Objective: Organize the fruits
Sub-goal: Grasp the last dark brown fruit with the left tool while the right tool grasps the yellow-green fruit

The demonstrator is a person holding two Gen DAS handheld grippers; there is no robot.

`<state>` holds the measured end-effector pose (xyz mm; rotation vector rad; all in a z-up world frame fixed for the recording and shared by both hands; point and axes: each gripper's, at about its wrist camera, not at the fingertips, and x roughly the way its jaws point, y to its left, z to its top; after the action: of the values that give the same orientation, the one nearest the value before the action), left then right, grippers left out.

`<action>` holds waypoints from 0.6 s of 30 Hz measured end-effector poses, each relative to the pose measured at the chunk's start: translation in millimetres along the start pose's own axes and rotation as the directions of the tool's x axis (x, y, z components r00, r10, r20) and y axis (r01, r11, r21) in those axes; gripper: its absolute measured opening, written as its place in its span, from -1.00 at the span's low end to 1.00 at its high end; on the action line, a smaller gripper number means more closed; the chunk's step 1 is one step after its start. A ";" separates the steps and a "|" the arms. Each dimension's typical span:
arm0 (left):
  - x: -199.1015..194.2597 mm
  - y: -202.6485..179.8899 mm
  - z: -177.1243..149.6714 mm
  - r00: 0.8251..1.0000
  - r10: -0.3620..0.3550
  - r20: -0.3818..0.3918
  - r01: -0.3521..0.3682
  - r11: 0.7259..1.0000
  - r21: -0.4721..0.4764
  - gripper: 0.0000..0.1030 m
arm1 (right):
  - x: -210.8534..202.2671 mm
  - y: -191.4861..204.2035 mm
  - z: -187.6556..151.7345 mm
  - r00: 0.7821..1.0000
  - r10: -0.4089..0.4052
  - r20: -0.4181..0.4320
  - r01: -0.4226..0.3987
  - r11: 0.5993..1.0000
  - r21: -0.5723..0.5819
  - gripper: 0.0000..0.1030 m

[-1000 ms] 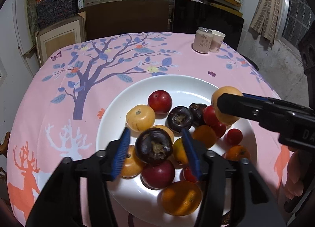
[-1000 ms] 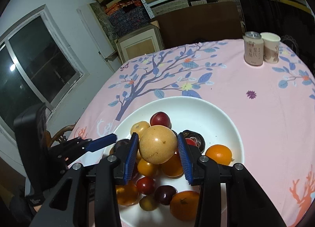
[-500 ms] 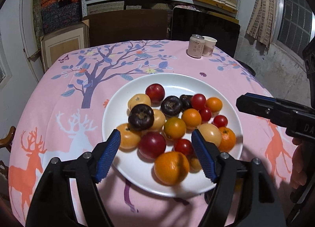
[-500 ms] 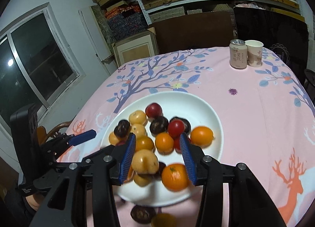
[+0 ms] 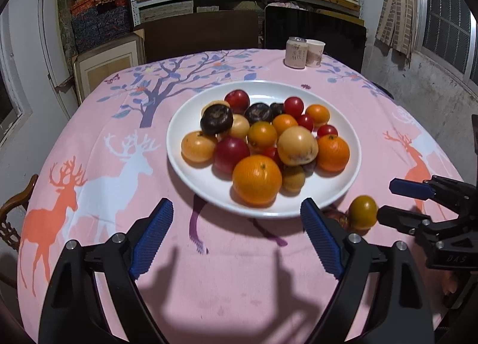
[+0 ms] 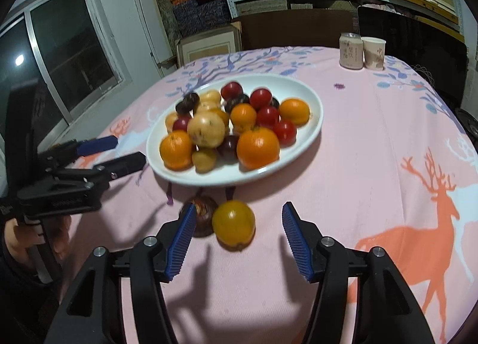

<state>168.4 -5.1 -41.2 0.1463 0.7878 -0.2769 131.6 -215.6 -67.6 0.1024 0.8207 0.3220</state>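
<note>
A: Two pieces of fruit are seen off the plate (image 6: 304,147), on the pink cloth of the surface (image 6: 373,164). How are they placed?

B: A yellow-orange fruit (image 6: 233,224) and a dark fruit (image 6: 202,218) are found just beside each other, near the plate's front rim. The dark one is partly hidden behind a blue pad.

A: How is the right gripper (image 6: 236,242) set?

B: Its jaws are apart and opening. The yellow-orange fruit is seen between them, but no pad is pressed on it; whether the left pad touches the dark fruit cannot be told.

A: And the left gripper (image 5: 237,236)?

B: Its jaws are wide apart and opening, with only bare cloth between them. It is held short of the plate's near rim. In the right wrist view it is seen at the left, gripped by a hand (image 6: 35,239).

A: What is carried on the plate?

B: A heap of fruit: a large orange (image 5: 257,179) at the front, a pale round fruit (image 5: 297,145) beside it, a second orange (image 5: 332,153), red ones, small orange ones and dark ones (image 5: 216,119) toward the back.

A: What else is noted on the surface?

B: A can (image 5: 295,53) and a paper cup (image 5: 315,53) are stood side by side at the far edge, well apart from the plate.
</note>
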 end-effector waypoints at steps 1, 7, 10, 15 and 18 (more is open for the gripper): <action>0.0 0.8 -3.1 1.000 -0.001 -0.004 0.001 1.000 -0.005 0.64 | 3.2 1.6 -1.4 1.000 -0.005 -0.006 0.005 1.000 -0.002 0.17; -3.3 5.9 -12.5 1.000 0.007 -0.012 -0.008 1.000 -0.025 0.65 | 16.2 5.7 -2.7 1.000 -0.008 -0.027 0.008 1.000 -0.001 0.17; -2.1 8.4 -14.7 1.000 0.010 -0.018 -0.011 0.999 -0.032 0.65 | 20.6 8.1 -2.7 0.999 0.000 -0.041 0.000 1.000 -0.001 0.17; 1.7 9.7 -17.8 1.000 0.007 -0.028 -0.008 0.999 -0.040 0.65 | 25.2 13.2 -1.7 0.998 0.000 -0.055 -0.001 1.000 -0.017 -0.11; 2.7 8.8 -17.9 1.000 0.008 -0.030 -0.009 0.999 -0.038 0.65 | 25.1 9.4 -2.0 0.999 -0.009 -0.053 0.009 1.000 -0.002 -0.28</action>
<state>160.7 6.9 -55.5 0.1179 0.8216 -0.2523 143.8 -198.7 -84.6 0.0884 0.8736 0.3178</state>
